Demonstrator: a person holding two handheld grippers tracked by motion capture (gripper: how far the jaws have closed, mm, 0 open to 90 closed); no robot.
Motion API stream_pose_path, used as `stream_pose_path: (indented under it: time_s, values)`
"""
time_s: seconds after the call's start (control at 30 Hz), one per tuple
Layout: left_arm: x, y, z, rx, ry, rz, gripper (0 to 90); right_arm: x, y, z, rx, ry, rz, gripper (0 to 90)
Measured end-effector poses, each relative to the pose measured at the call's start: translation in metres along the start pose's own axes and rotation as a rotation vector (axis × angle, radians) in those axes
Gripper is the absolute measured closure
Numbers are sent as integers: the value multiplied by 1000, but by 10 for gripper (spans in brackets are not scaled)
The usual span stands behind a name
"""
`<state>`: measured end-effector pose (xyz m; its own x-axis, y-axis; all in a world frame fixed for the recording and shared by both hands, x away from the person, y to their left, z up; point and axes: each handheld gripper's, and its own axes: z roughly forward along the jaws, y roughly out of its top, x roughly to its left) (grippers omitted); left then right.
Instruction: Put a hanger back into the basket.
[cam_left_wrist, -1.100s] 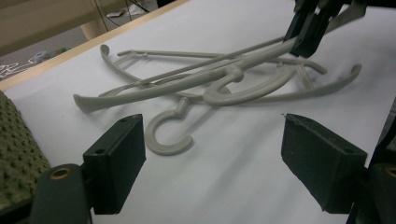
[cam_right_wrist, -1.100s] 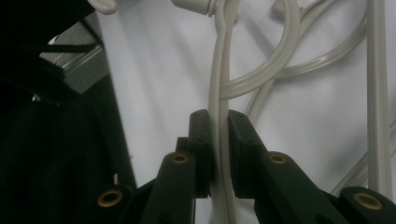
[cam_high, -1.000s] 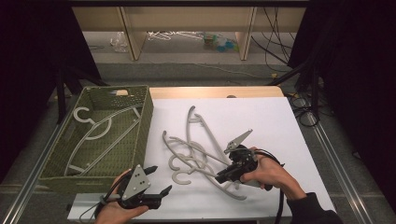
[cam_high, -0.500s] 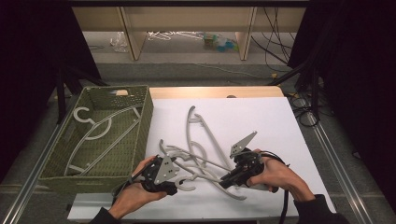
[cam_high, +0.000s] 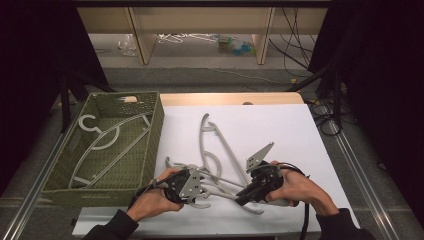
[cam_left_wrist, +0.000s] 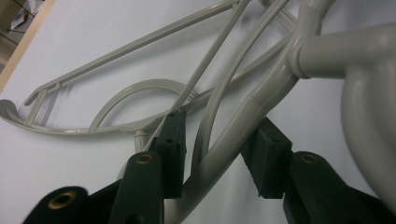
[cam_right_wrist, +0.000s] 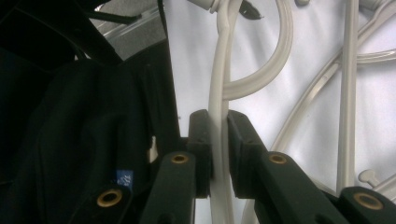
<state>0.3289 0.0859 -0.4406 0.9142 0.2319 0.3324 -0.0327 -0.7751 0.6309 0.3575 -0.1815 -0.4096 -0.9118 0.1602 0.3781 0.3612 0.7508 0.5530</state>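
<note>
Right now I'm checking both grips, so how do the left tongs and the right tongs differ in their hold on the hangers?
The left tongs stand open around a thick hanger arm, with a gap at one pad; the right tongs are shut on a thin hanger bar. The left tongs straddle two strands, the right tongs one. Both work the hanger pile on the white table.

Pale grey hangers (cam_high: 220, 165), olive-green woven basket (cam_high: 155, 125), white table sheet (cam_high: 285, 130), black claws (cam_right_wrist: 218, 154)
</note>
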Motion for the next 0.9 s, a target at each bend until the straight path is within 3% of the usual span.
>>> stream_pose_path:
  time_s: [0.13, 0.17, 0.27, 0.33, 0.37, 0.4, 0.47, 0.5, 0.53, 0.57, 0.6, 0.67, 0.7, 0.73, 0.77, 0.8, 0.83, 0.87, 0.9]
  values:
    - [1, 1, 0, 3, -10, 40, 645, -1, 0, -1, -1, -4, -12, 807]
    - [1, 2, -1, -1, -13, 60, 652, -2, -1, -2, -8, 5, -36, 789]
    - [0, 4, 0, -5, -11, 94, 687, -2, -2, -7, -25, -15, -20, 704]
    - [2, 5, 1, -1, -10, 106, 705, -4, -1, -11, -35, -66, -16, 645]
    - [2, 5, 1, -1, -10, 106, 714, -4, -1, -11, -35, -66, -16, 645]
    - [3, 6, 2, 1, -11, 112, 726, -5, 0, -16, -41, -137, -15, 594]
    - [4, 8, 2, -4, 5, 113, 738, -4, 2, -22, -59, -198, -2, 561]
    - [5, 9, 1, -3, 1, 111, 738, -4, 2, -22, -59, -198, -2, 561]
    - [8, 13, 1, -12, 7, 87, 756, -5, 4, -28, -94, -262, 17, 510]
    - [8, 13, 1, -12, 7, 87, 764, -5, 4, -28, -94, -262, 17, 510]
    - [11, 17, 0, -16, 22, 79, 774, -8, 5, -34, -139, -323, 34, 453]
    - [15, 19, -1, -34, 22, 33, 787, -10, 5, -40, -204, -380, 70, 410]
    - [15, 19, -1, -34, 22, 33, 787, -10, 5, -44, -227, -402, 87, 397]
    - [17, 20, -2, -33, 24, 7, 787, -10, 5, -44, -227, -402, 87, 397]
    - [20, 20, -2, -32, 22, -24, 787, -10, 6, -47, -247, -421, 97, 387]
    - [24, 20, -3, -33, 19, -88, 787, -8, 7, -55, -295, -455, 114, 368]
    - [24, 20, -3, -33, 19, -88, 787, -7, 7, -58, -317, -466, 119, 368]
    - [28, 20, -3, -32, 23, -157, 787, -5, 7, -60, -328, -466, 120, 368]
    - [28, 20, -3, -32, 23, -157, 787, -3, 7, -62, -333, -462, 124, 368]
